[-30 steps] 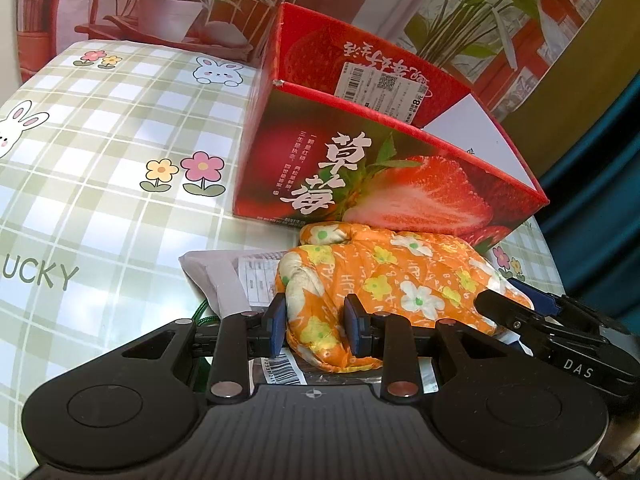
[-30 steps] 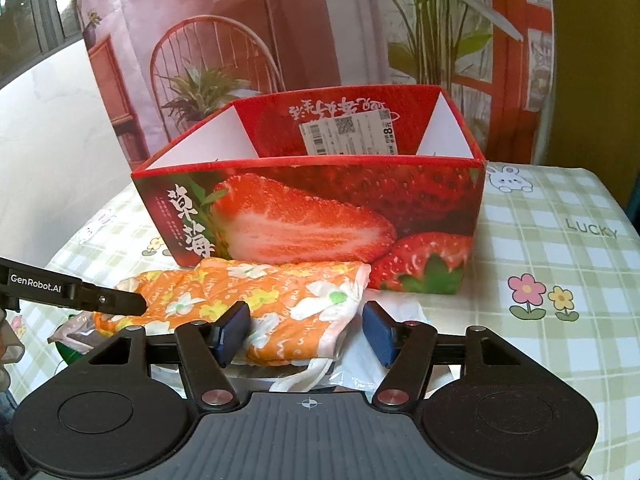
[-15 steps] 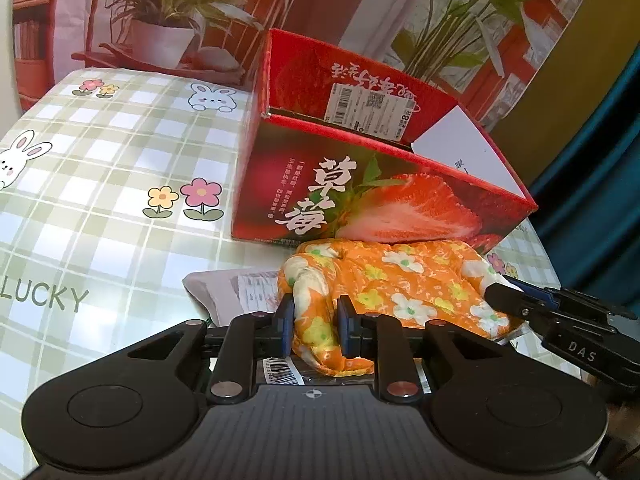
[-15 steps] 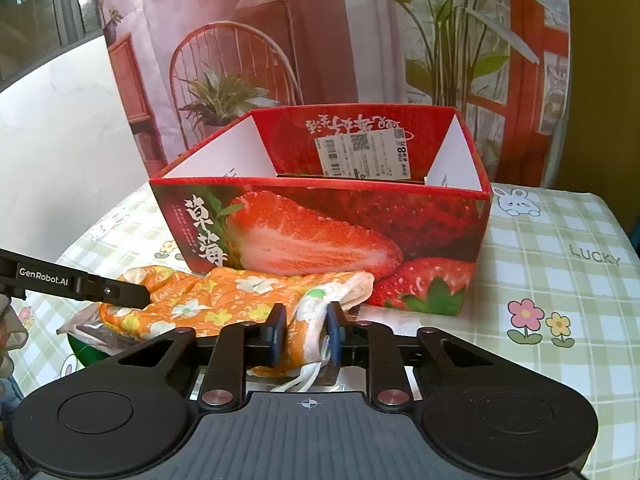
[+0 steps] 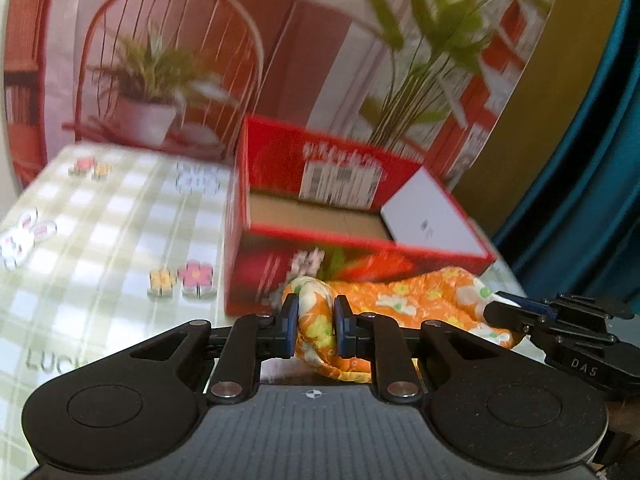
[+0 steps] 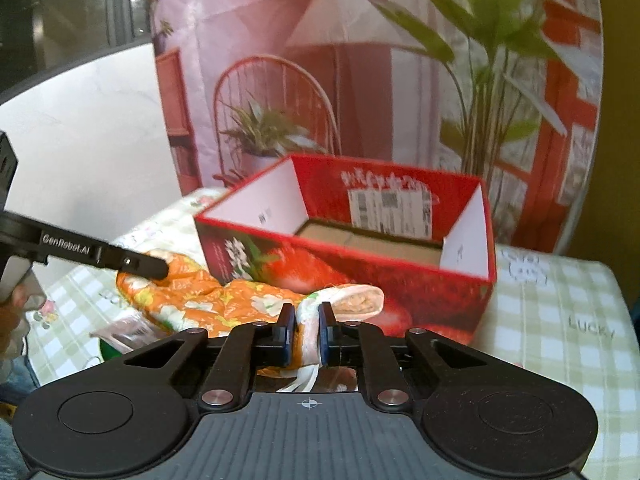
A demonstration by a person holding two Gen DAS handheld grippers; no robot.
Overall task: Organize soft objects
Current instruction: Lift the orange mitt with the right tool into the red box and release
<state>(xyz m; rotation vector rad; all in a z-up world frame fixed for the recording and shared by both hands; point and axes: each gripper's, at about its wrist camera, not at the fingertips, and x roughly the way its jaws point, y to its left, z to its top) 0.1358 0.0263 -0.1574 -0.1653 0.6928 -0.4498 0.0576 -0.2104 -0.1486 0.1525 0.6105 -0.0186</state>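
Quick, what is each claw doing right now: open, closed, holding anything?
Left claw: closing, pads already pinching one end of the orange flowered cloth mitt.
Right claw: closed on the mitt's other, cream-coloured end.

Both views were bright, warm daylight. Motion blur smeared the red box [image 5: 352,216] and backdrop; near black hardware stayed sharp. Fisheye bent the edges, corners vignetted dark. Soft shadows on the bench [image 5: 100,248].

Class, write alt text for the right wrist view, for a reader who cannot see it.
The right gripper pinches one end of an orange floral cloth, while the left gripper holds the far end. Behind stands an open red strawberry box on a checked tablecloth.
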